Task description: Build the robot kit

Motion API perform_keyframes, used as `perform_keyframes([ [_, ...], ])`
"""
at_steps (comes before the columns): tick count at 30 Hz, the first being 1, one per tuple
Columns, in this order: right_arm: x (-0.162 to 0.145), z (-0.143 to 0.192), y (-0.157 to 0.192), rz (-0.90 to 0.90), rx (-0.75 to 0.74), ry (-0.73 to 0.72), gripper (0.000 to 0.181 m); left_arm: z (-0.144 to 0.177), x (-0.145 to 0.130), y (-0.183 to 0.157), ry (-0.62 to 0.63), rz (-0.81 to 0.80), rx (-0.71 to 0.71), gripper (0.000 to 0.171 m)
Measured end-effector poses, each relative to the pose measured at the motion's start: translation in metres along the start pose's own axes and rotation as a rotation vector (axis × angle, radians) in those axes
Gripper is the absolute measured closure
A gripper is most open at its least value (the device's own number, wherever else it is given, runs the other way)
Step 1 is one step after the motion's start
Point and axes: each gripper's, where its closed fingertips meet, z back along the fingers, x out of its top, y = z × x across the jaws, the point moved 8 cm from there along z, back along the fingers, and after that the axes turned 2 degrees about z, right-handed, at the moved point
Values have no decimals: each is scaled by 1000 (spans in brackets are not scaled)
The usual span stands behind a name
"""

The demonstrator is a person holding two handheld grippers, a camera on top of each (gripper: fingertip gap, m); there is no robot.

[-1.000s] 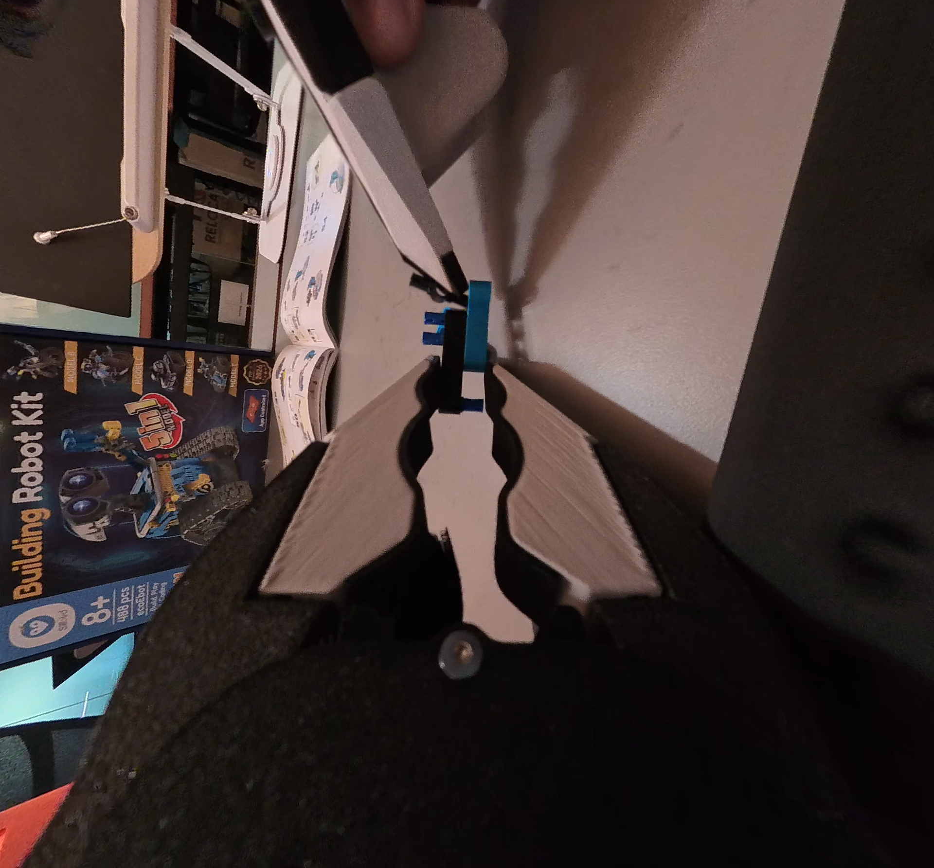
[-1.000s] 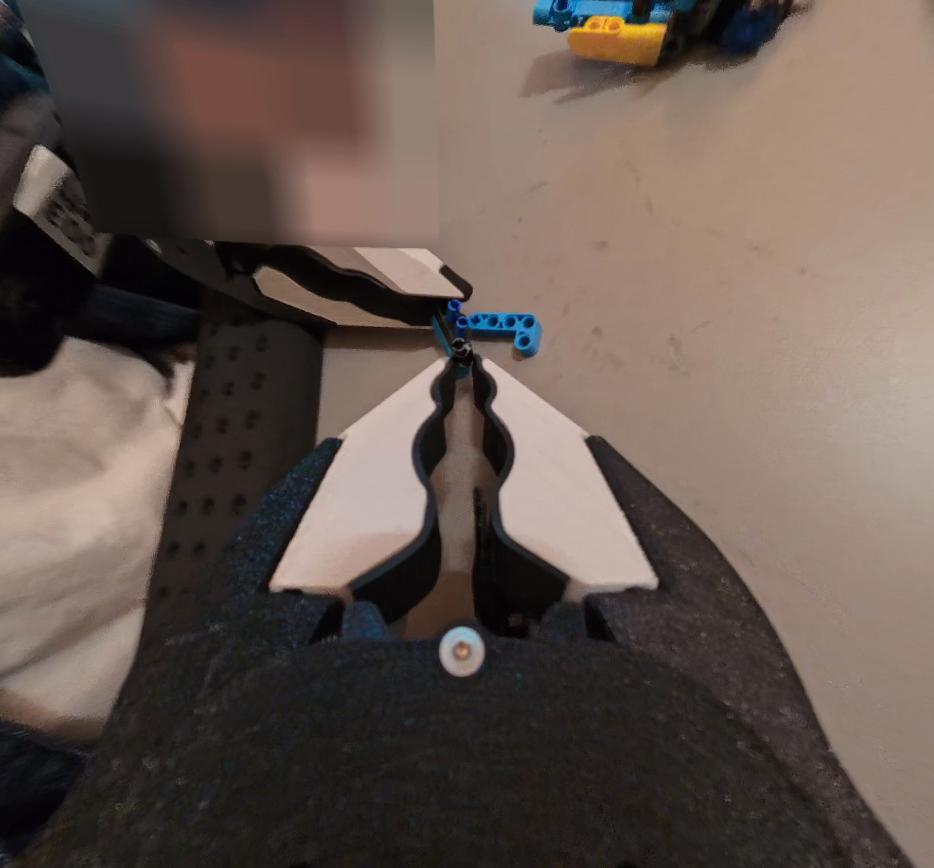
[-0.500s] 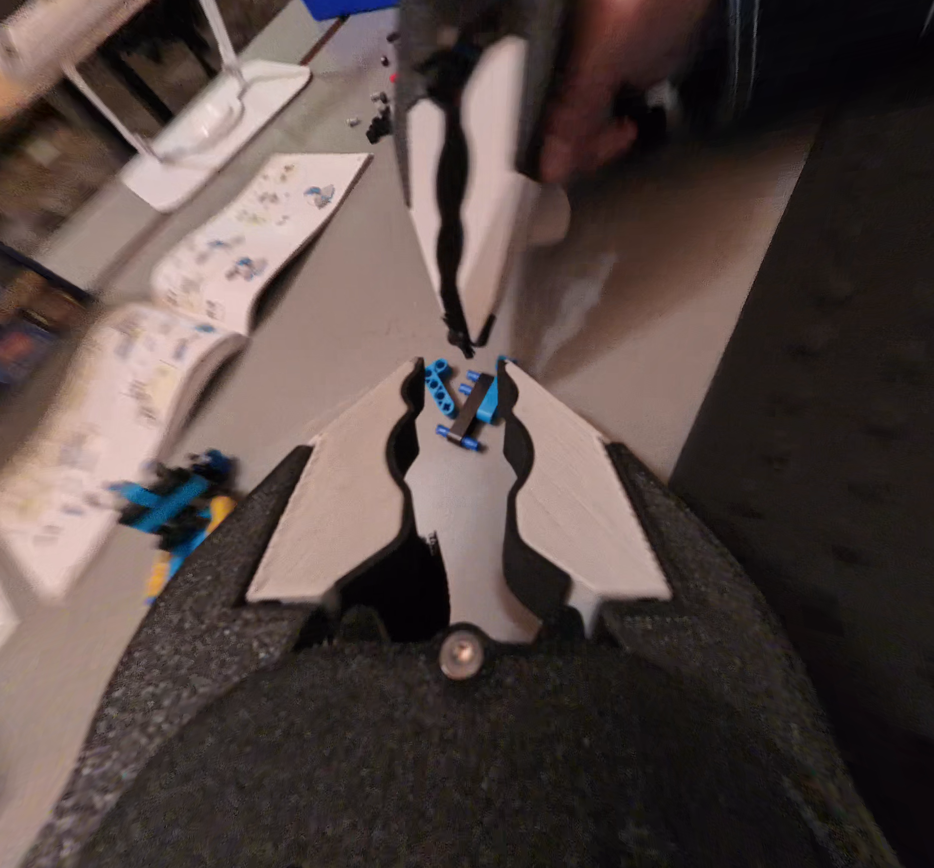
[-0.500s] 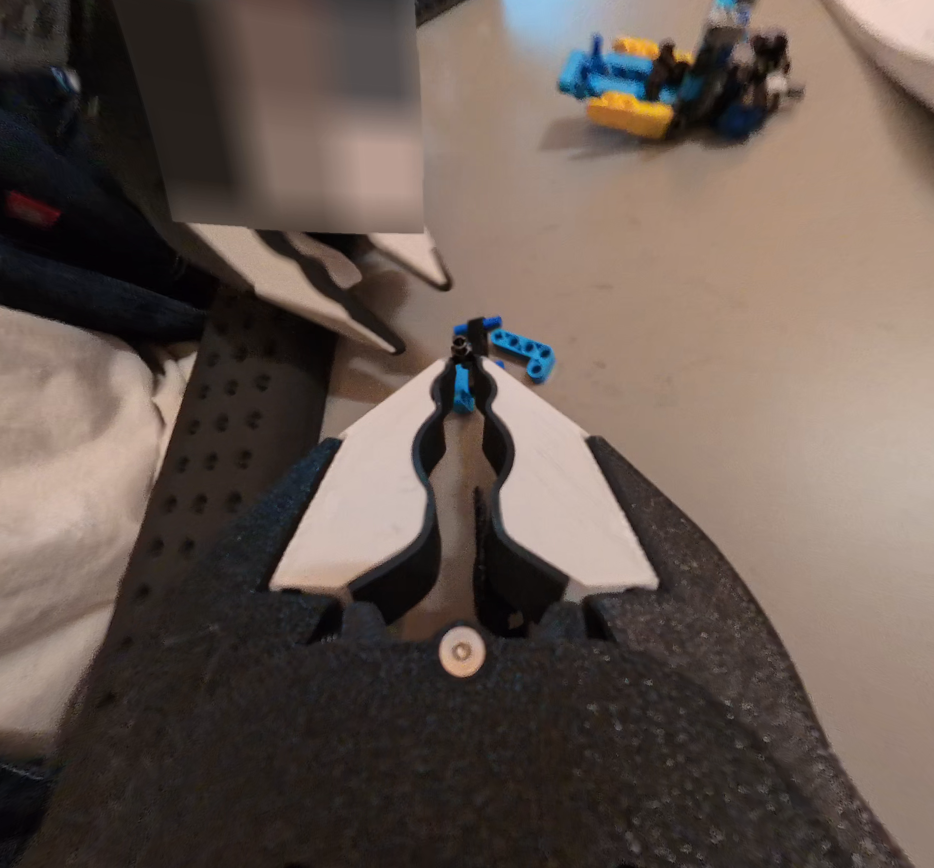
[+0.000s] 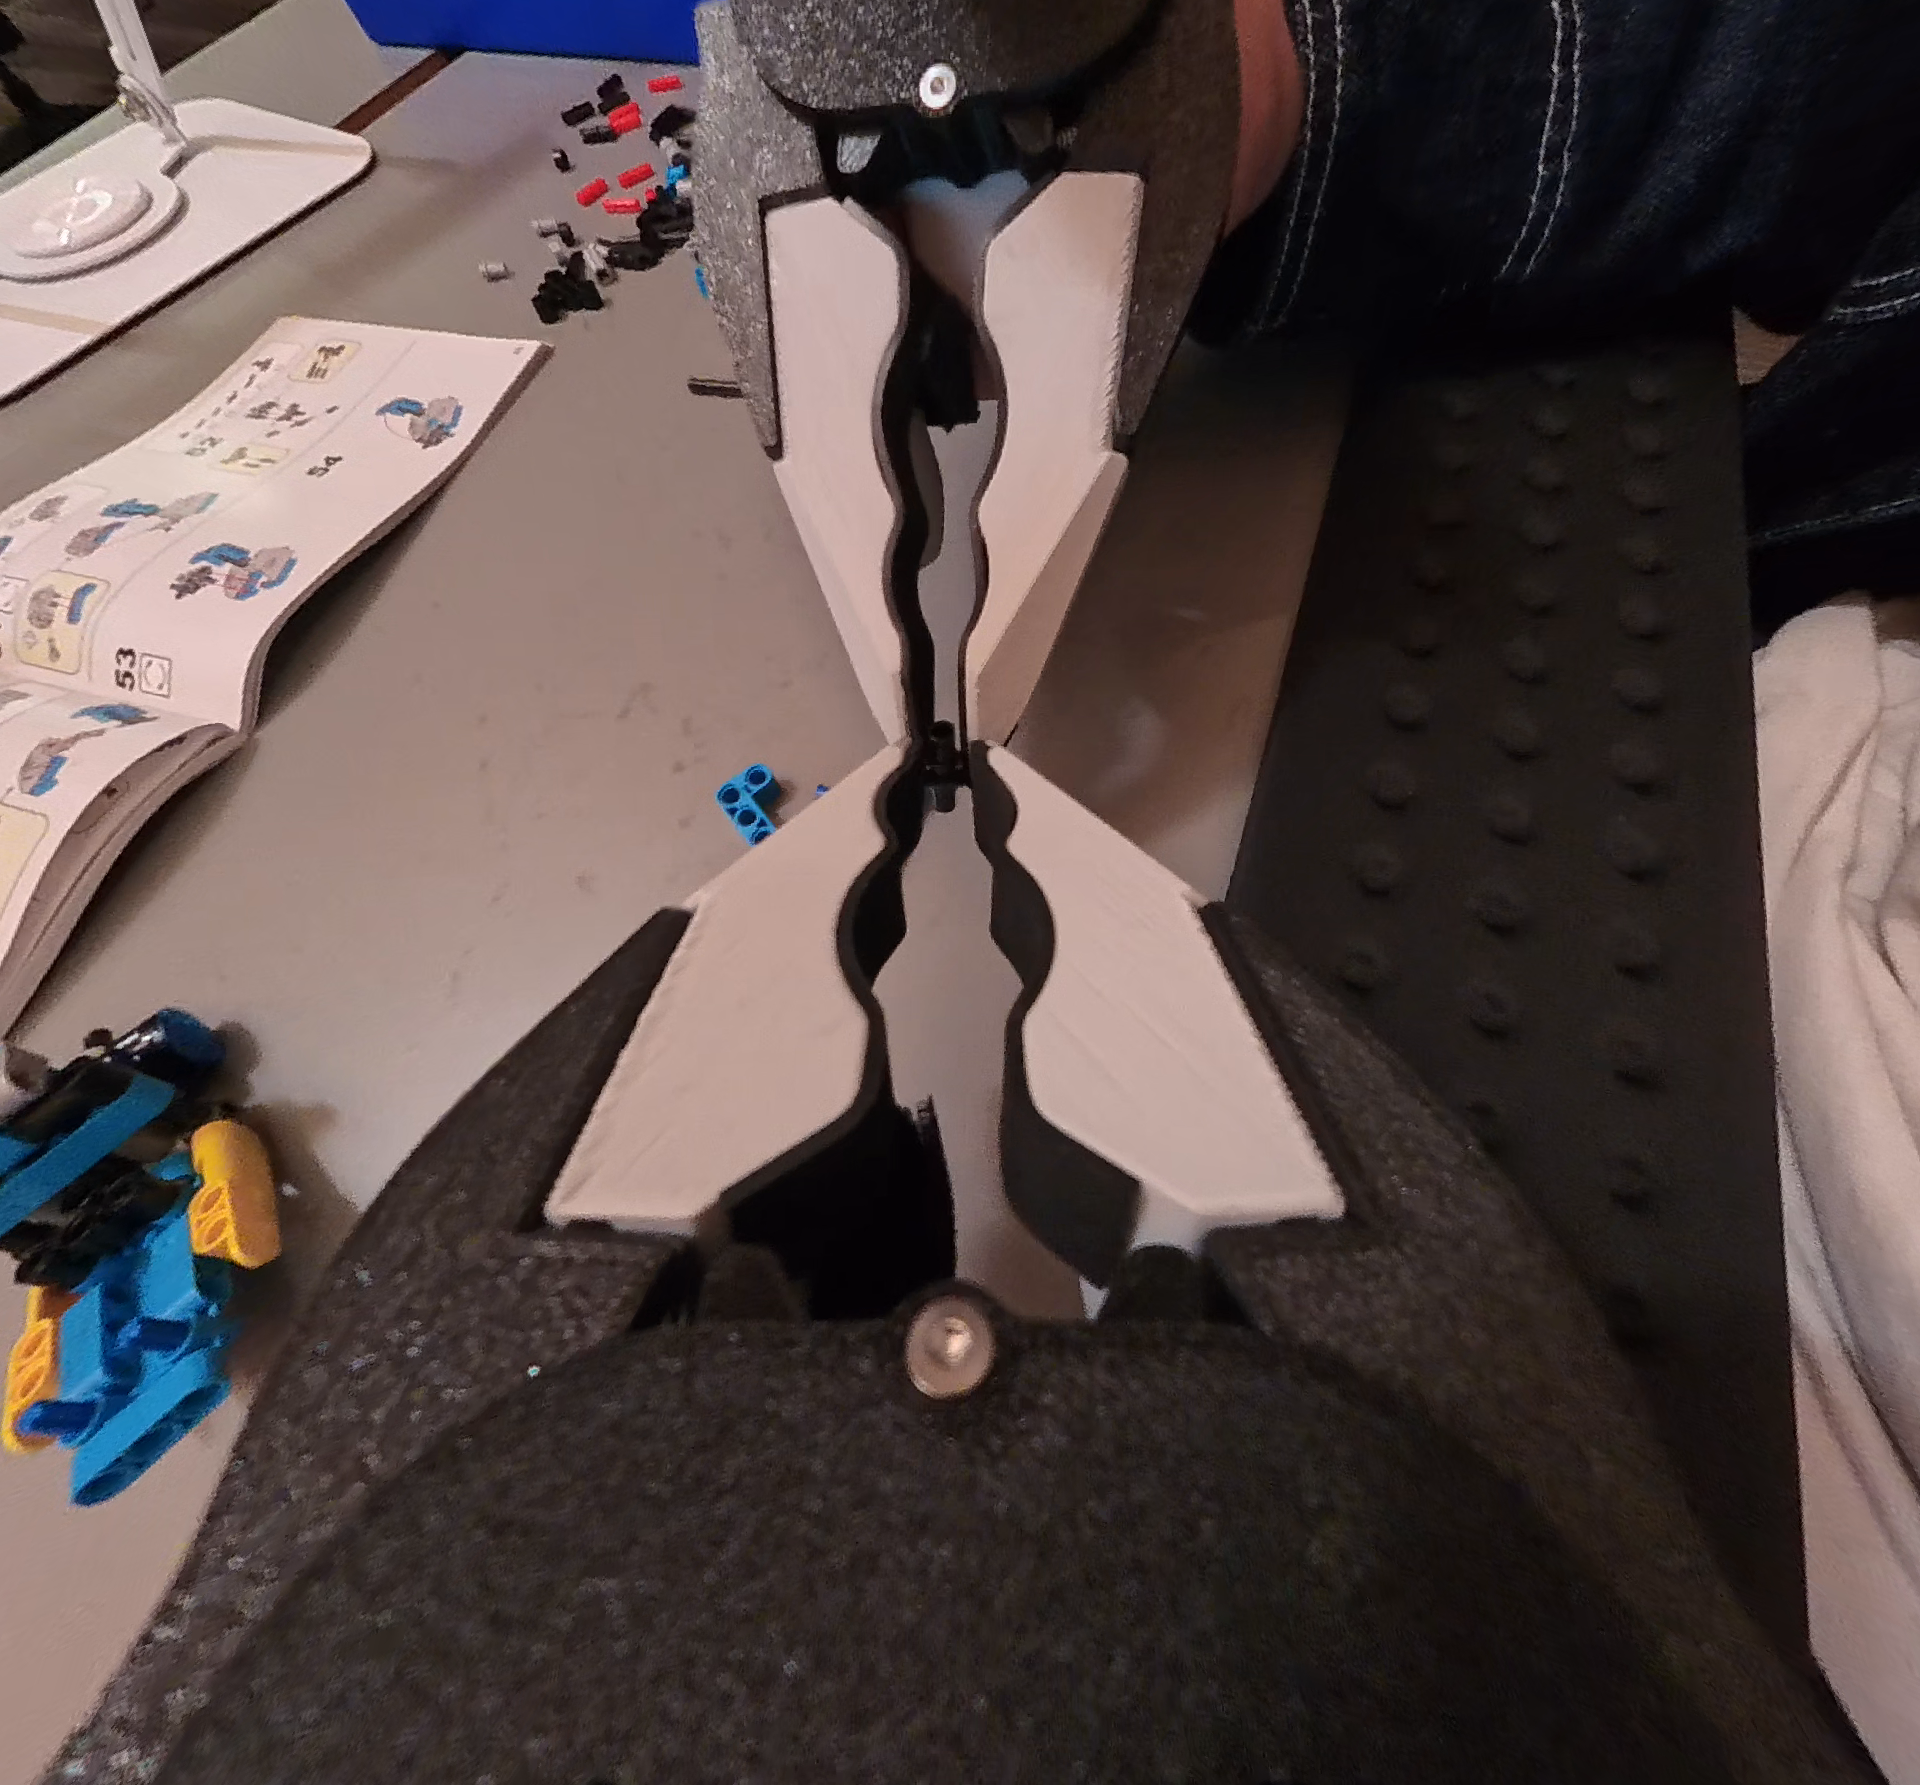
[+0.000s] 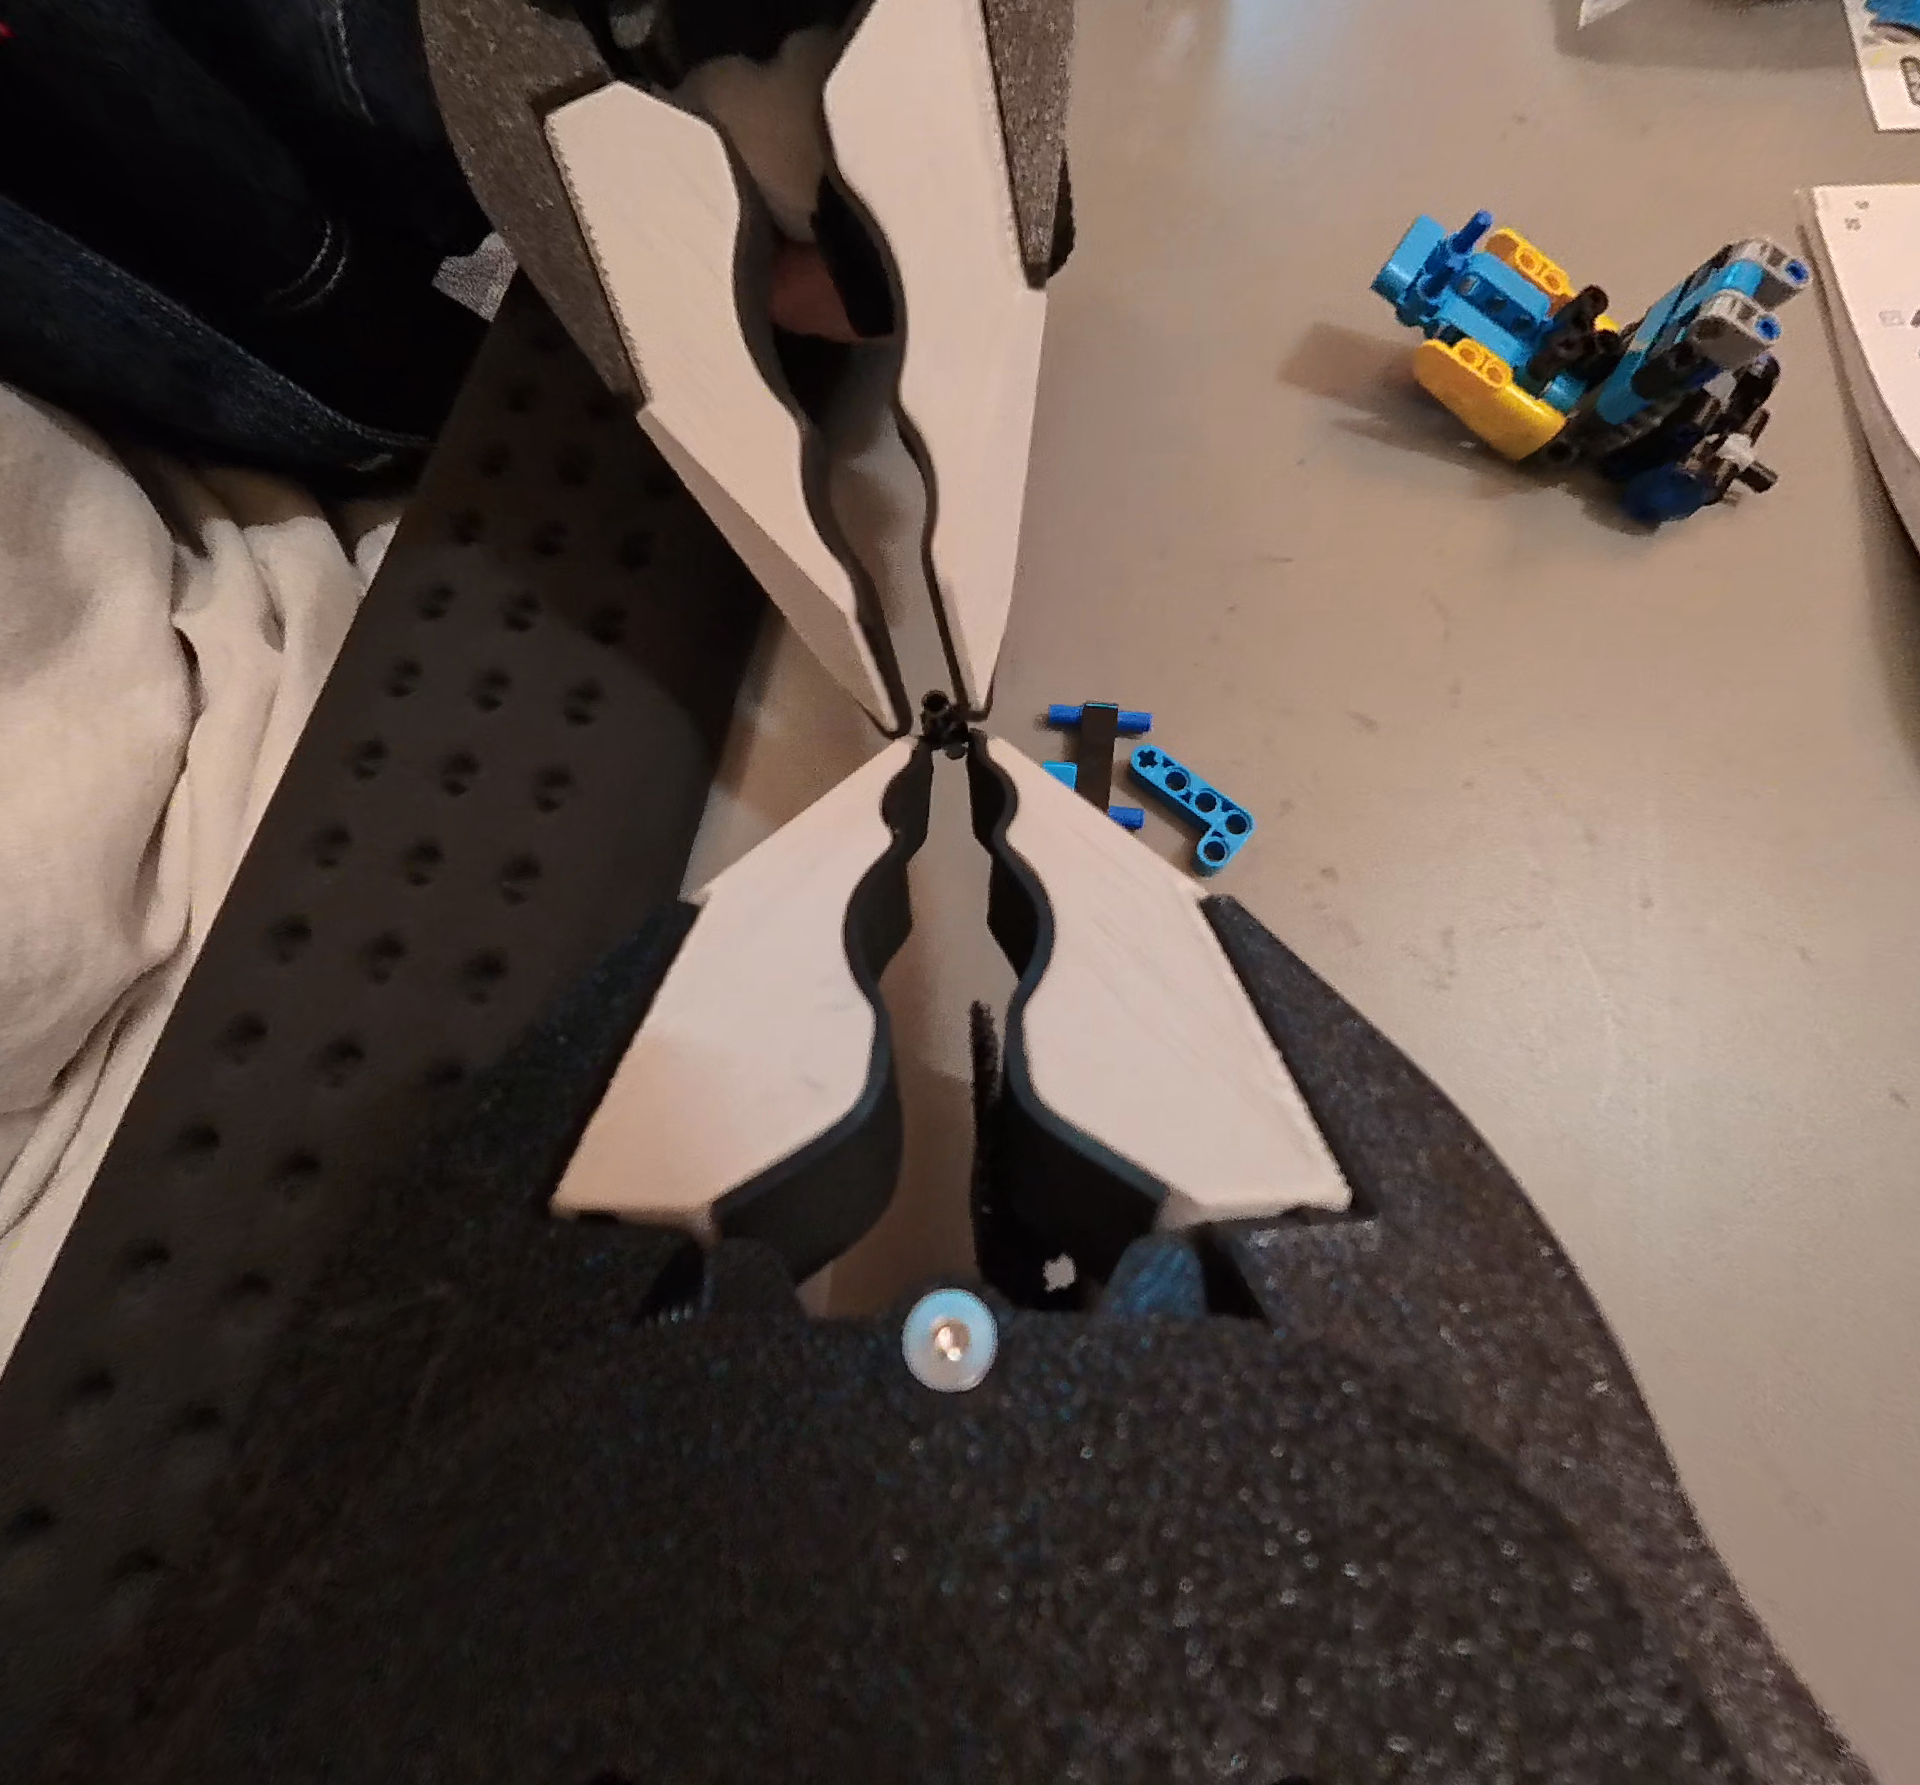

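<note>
The left tongs (image 5: 943, 767) and right tongs (image 6: 943, 748) meet tip to tip, both pinched on one tiny black peg (image 6: 940, 721) near the blue bent piece (image 6: 1195, 813).

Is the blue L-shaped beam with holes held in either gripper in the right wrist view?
No: the blue L-shaped beam lies flat on the grey table, right of the fingertips, which meet around a small black pin.

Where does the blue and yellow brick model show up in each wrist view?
Left wrist view: blue and yellow brick model at lower left, on the grey table, below the open booklet.
Right wrist view: the model at upper right, right of the left claw.
Shared landmark: the small black pin where both claw tips meet, centre frame.
</note>
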Motion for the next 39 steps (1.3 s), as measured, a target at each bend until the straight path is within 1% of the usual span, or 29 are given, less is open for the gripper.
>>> perform_keyframes([
  [2, 0, 1, 0, 16, -15, 0, 175, 0, 0, 0, -18, -20, 18, 165],
  [4, 1, 3, -1, 39, -47, -10, 175, 0, 1, 4, -39, 7, 38, 166],
  [5, 2, 5, -4, 48, -89, -29, 175, 1, 3, 9, -63, 58, 52, 166],
  [6, 5, 7, -7, 58, -137, -58, 174, 4, 6, 15, -116, 128, 66, 166],
  [8, 13, 14, -13, 77, -269, -118, 169, 16, 15, 31, -292, 325, 105, 166],
  [10, 23, 17, -15, 87, -411, -166, 155, 25, 20, 42, -493, 557, 56, 167],
  [11, 29, 18, -13, 105, -474, -191, 150, 27, 19, 45, -568, 644, 23, 166],
  [13, 41, 21, -10, 159, -654, -234, 151, 29, 18, 49, -692, 786, -69, 167],
  [15, 50, 24, -4, 213, -776, -278, 153, 27, 17, 49, -766, 889, -178, 167],
  [16, 52, 25, -2, 232, -810, -292, 155, 27, 16, 50, -796, 923, -209, 167],
  [17, 53, 24, 1, 254, -813, -294, 155, 27, 16, 50, -816, 941, -240, 167],
  [20, 54, 25, 4, 305, -830, -292, 164, 26, 17, 48, -810, 945, -276, 166],
  [22, 54, 25, 7, 320, -801, -303, 174, 25, 17, 47, -809, 949, -304, 167],
  [26, 53, 27, 7, 347, -757, -278, 175, 23, 16, 48, -778, 978, -368, 166],
  [28, 51, 30, 6, 344, -715, -257, 175, 21, 15, 48, -724, 971, -381, 166],
  [30, 48, 30, 5, 372, -692, -216, 175, 20, 15, 47, -658, 921, -346, 165],
  [32, 45, 27, 8, 456, -689, -169, 175, 19, 15, 45, -608, 877, -325, 164],
  [34, 43, 26, 11, 532, -688, -132, 175, 17, 15, 43, -566, 854, -336, 164],
  [39, 36, 25, 15, 660, -572, -100, 175, 16, 13, 36, -424, 741, -351, 165],
])
